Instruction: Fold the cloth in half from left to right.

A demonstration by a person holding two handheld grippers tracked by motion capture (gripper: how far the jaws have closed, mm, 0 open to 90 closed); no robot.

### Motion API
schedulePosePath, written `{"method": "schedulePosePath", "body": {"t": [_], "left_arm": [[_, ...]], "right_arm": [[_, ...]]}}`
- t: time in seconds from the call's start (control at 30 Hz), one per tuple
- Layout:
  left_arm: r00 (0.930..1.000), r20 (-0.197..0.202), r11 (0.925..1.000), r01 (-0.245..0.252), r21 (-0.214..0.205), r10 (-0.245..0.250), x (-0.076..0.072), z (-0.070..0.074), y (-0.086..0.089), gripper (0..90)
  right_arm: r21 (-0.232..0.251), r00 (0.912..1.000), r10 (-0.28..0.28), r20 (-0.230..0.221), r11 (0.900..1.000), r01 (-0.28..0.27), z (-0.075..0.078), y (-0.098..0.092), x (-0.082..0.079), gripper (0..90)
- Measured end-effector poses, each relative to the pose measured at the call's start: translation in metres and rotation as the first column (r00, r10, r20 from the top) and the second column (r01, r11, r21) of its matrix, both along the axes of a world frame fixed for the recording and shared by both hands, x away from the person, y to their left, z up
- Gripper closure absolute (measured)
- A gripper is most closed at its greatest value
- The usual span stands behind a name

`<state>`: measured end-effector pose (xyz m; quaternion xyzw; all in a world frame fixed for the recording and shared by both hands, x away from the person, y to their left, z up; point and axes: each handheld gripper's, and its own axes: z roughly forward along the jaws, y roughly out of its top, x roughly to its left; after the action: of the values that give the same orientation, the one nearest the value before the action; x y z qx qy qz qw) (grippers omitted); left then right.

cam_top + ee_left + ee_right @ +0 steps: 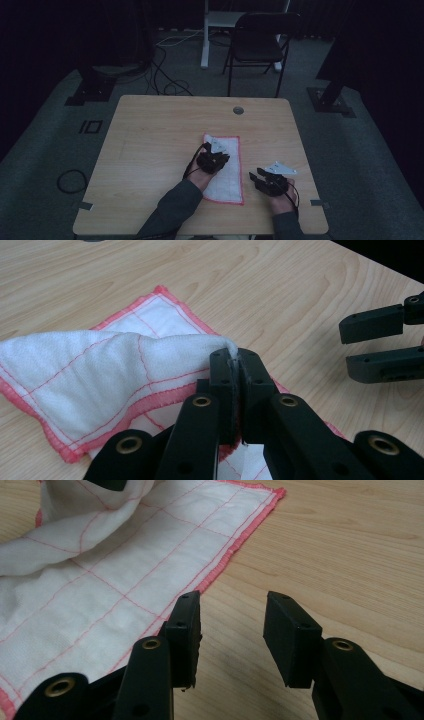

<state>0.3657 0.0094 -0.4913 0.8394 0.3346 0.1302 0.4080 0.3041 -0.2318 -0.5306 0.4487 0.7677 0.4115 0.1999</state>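
A white cloth with a red grid and red hem [227,170] lies on the wooden table [150,145], near its front middle. My left gripper [215,159] is over the cloth, shut on a raised fold of it [165,347]; the pinched edge shows between the jaws of that gripper [235,390]. My right gripper [260,179] rests just right of the cloth, open and holding nothing. In the right gripper view that gripper [232,635] stands over bare wood beside the cloth's red hem [215,575]. Its two jaws also appear at the right edge of the left gripper view [382,342].
A round grommet [238,110] sits in the table near its far edge. Behind the table stand a black folding chair [257,42] and a white stand leg [204,35]. Cables [165,75] run over the dark carpet.
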Motion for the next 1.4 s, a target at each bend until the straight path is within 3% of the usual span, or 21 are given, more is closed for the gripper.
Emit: {"method": "schedulePosePath", "body": {"t": [0.57,0.73,0.9,1.13,1.4], "left_arm": [[0.9972,-0.068,0.9979,0.035,0.054,-0.031,0.008,-0.027,-0.022,86.0],[0.9954,-0.088,0.9987,0.039,0.033,-0.036,0.009,-0.028,-0.023,68.2],[0.9957,-0.075,0.998,0.056,0.031,-0.053,0.004,-0.018,-0.021,62.2],[0.9958,-0.048,0.9969,0.078,0.002,-0.078,-0.003,0.0,-0.009,61.6],[0.998,-0.006,0.9976,0.063,-0.029,-0.063,-0.011,0.015,0.012,61.1]], "right_arm": [[-0.001,1.0,0.002,-0.003,1.0,-0.002,-0.001,0.0,0.0,58.5],[-0.002,1.0,0.003,-0.004,1.0,-0.003,-0.001,0.0,0.0,58.5],[0.0,1.0,0.0,-0.002,1.0,0.0,0.0,0.0,0.0,58.5],[-0.001,1.0,0.0,-0.001,1.0,0.0,-0.001,0.0,0.0,58.5],[0.0,1.0,-0.001,0.0,1.0,0.001,-0.001,-0.001,0.0,58.5]]}}
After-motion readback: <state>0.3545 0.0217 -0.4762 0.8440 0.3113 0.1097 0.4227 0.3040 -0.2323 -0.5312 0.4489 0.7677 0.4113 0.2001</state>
